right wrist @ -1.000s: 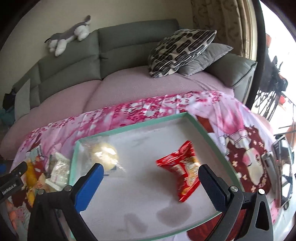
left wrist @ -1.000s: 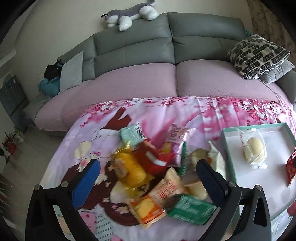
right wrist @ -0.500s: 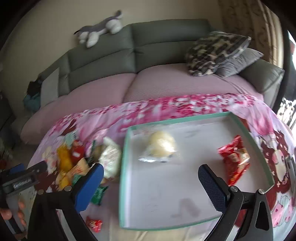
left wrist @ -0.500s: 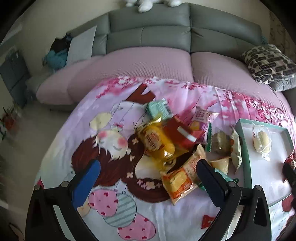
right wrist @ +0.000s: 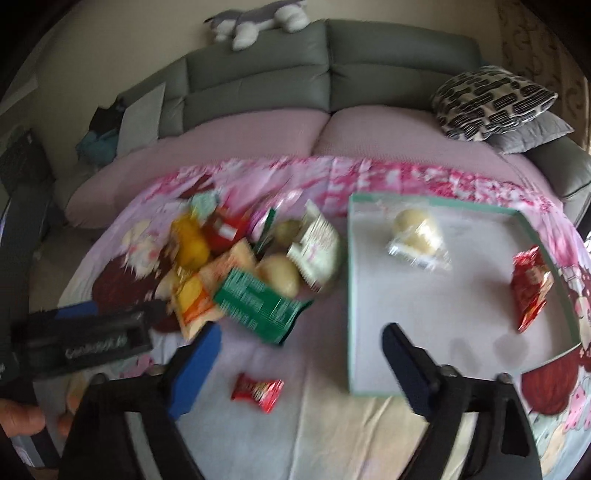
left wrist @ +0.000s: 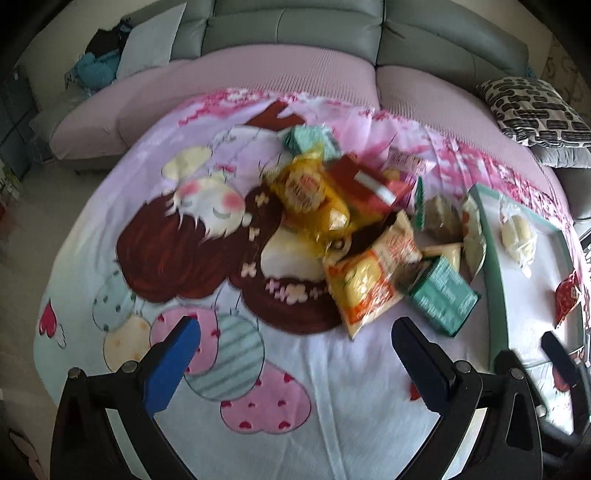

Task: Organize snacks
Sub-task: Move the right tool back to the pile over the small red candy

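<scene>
Left wrist view: snack pile point(left wrist: 354, 221) heaped mid-cloth, just left of tray point(left wrist: 491, 288); yellow bag point(left wrist: 306, 192) on top, orange pack point(left wrist: 369, 280) and green pack point(left wrist: 443, 291) at near edge. Inside tray, pale bun point(left wrist: 517, 236) in clear wrap and red pack point(left wrist: 567, 299) at right rim. Left gripper point(left wrist: 291, 343) hanging above bare cloth short of pile, jaws wide apart, nothing between. Right gripper point(left wrist: 554, 350) peeking in at lower right, over tray's near edge.

Right wrist view: same pile point(right wrist: 251, 266) at left, tray point(right wrist: 354, 295) at right, bun point(right wrist: 417, 232) and red pack point(right wrist: 532, 288) well apart inside. Seen only here: small red candy point(right wrist: 258, 391) lying alone on cloth nearer than pile, and plush toy point(right wrist: 258, 18) atop sofa back. Right gripper point(right wrist: 299, 347) jaws closing, empty between, spanning cloth and tray's near-left corner. Left gripper point(right wrist: 88, 332) entering from left, with fingers point(right wrist: 18, 417) of hand below.

Underneath, cartoon-print cloth point(left wrist: 184, 258), pink-flowered at far edge. Beyond, grey sofa point(left wrist: 295, 22) with mauve seat cover, patterned pillow point(left wrist: 535, 107) at right.
</scene>
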The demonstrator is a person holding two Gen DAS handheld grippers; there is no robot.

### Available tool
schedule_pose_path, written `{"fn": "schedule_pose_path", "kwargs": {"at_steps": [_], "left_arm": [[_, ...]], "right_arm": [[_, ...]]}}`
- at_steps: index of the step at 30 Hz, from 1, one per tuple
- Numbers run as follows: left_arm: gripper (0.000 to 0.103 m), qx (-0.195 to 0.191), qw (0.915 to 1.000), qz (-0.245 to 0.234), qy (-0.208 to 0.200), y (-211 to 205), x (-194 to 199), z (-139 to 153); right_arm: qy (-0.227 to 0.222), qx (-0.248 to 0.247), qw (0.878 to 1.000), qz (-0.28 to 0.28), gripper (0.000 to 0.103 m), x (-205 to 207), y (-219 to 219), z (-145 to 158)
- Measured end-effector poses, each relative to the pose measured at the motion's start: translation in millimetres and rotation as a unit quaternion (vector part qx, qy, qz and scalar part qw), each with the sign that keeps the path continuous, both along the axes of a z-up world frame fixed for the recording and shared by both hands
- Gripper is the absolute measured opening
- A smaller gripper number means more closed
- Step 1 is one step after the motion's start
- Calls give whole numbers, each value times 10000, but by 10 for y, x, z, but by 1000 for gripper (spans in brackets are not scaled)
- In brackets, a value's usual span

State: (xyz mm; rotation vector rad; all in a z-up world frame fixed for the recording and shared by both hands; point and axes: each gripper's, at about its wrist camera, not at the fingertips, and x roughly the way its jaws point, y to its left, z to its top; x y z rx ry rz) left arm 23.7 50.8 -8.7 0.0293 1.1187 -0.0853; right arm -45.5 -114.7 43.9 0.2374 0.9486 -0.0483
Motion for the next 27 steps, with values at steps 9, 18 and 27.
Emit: {"fn": "schedule_pose_path", "kwargs": {"at_steps": [9, 18, 27], "left_arm": [[103, -127, 9996, -32, 266, 82, 10, -127], [103, 83, 9989, -31, 463, 59, 98, -265], [103, 161, 9986, -62, 490, 11, 158, -320]], "right_arm": [[452, -16, 9978, 483, 63, 33, 286, -258], [1066, -142, 9924, 590, 63, 93, 337, -555], [1054, -300, 9923, 583, 47, 111, 321, -579]]}}
